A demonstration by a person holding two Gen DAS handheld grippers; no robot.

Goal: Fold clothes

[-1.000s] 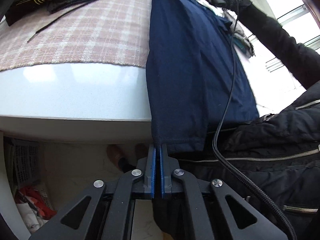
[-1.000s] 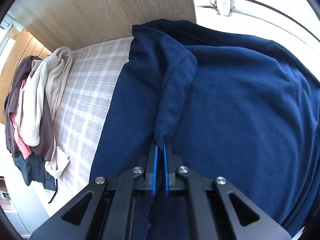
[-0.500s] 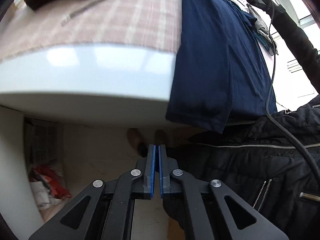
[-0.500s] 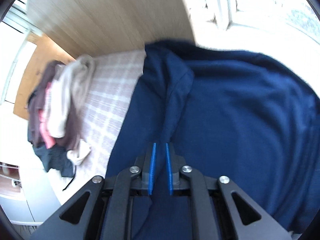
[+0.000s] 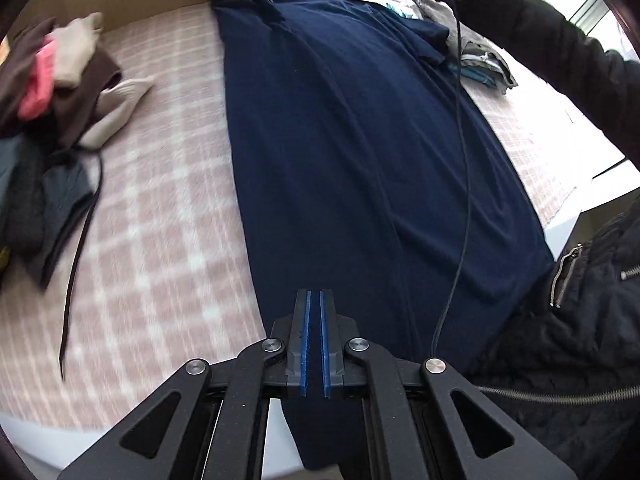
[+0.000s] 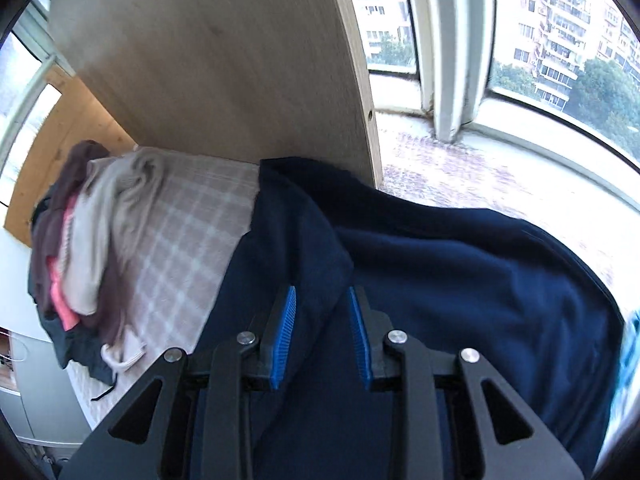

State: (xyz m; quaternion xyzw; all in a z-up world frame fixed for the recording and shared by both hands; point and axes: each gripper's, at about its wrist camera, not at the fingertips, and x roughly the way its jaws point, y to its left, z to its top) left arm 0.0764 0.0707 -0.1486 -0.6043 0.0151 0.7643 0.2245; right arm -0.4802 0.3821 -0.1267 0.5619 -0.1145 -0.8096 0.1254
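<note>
A navy blue garment (image 5: 352, 152) lies lengthwise on the pink checked table cover (image 5: 160, 208), its near hem hanging over the table's front edge. My left gripper (image 5: 314, 300) is shut and empty, hovering above the garment's near end. In the right wrist view the same garment (image 6: 460, 288) shows a folded-over sleeve ridge (image 6: 316, 240). My right gripper (image 6: 322, 308) is open above that ridge, the cloth lying loose between its blue pads (image 6: 285, 328).
A heap of unfolded clothes (image 5: 52, 92) lies at the left of the table, also in the right wrist view (image 6: 88, 248). A folded stack (image 5: 480, 64) sits at the far right. A wooden panel (image 6: 224, 64) and window (image 6: 540, 40) stand behind. My black-jacketed body (image 5: 568, 360) is at right.
My left gripper let go of the hem and rose from below the table edge to above the garment. My right gripper opened, released the sleeve and lifted back.
</note>
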